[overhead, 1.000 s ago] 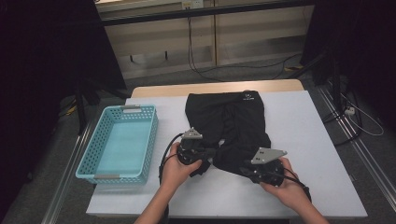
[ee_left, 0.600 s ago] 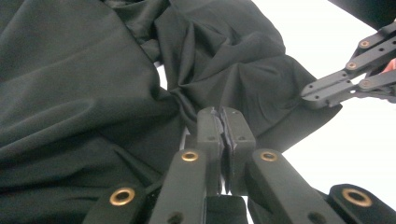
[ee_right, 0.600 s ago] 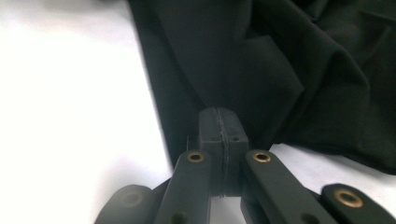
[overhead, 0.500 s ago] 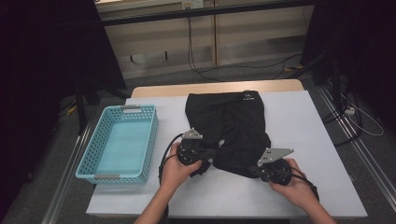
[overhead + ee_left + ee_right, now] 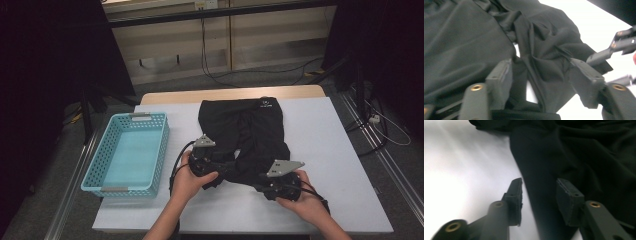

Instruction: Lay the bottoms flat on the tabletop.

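Both tools just opened: left tool (image 5: 541,75) and right tool (image 5: 539,195) straddle black shorts (image 5: 245,135) hem unpinched. Risk: fold slumps, bunching.

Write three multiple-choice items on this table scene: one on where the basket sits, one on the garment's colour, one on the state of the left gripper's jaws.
1. Where is the basket relative to the garment?
A. To its left on the table
B. On top of it
C. On the floor to its right

2. What colour is the garment?
A. White
B. Black
C. Red

3. How do the left gripper's jaws stand?
A. Clamped tight on the basket rim
B. Apart, with cloth lying between them
C. Shut on nothing

Answers:
1. A, the high view shows the turquoise basket at the table's left side, apart from the cloth.
2. B, all views show black fabric.
3. B, the left gripper view shows the pads spread with a fold between them; the jaws have just been opening.
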Demonstrator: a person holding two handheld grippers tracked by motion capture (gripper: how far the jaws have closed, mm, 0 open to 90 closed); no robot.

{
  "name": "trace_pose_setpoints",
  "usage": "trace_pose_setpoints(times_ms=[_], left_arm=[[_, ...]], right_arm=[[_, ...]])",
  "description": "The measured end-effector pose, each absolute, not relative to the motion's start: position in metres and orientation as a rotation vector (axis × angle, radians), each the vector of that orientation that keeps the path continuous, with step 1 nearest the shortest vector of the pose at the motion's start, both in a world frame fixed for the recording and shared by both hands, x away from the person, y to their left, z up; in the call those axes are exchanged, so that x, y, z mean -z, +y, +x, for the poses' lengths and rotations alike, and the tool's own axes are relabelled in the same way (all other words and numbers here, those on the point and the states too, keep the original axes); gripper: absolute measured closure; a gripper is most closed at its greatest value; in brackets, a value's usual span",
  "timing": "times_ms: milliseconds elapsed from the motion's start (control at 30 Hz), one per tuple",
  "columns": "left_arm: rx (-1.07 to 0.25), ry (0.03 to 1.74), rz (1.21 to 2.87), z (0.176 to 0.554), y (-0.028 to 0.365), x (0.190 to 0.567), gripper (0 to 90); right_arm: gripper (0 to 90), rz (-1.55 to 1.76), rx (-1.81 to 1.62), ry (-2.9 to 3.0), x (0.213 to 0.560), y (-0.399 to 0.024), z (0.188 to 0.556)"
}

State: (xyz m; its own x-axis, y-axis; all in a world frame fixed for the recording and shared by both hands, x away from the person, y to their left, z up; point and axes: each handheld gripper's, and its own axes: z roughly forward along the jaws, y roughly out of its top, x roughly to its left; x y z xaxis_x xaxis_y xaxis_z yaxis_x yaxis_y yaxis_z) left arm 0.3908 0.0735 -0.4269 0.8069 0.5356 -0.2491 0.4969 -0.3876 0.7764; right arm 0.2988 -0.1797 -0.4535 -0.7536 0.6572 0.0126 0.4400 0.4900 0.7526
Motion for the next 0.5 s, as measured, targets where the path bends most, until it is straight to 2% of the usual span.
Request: trace_pose_setpoints(times_ms=[100,267,367,433,467,500], left_arm=[[-0.058,0.762,2.046,0.391,0.075,0.427,29.2],[-0.079,0.767,2.039,0.393,0.077,0.427,27.4],[-0.081,0.768,2.03,0.393,0.078,0.425,27.3],[-0.084,0.764,2.03,0.393,0.078,0.424,26.8],[-0.086,0.758,2.029,0.393,0.078,0.424,26.3],[-0.088,0.755,2.029,0.393,0.078,0.424,26.0]], right_arm=[[53.6,0.915,-1.084,2.478,0.46,-0.17,0.302],[64.8,0.955,-1.096,2.436,0.462,-0.174,0.309],[68.2,0.96,-1.1,2.425,0.463,-0.175,0.312],[74.5,0.948,-1.092,2.426,0.463,-0.174,0.313],[84.8,0.946,-1.087,2.426,0.463,-0.173,0.313],[87.5,0.937,-1.08,2.428,0.463,-0.173,0.313]])
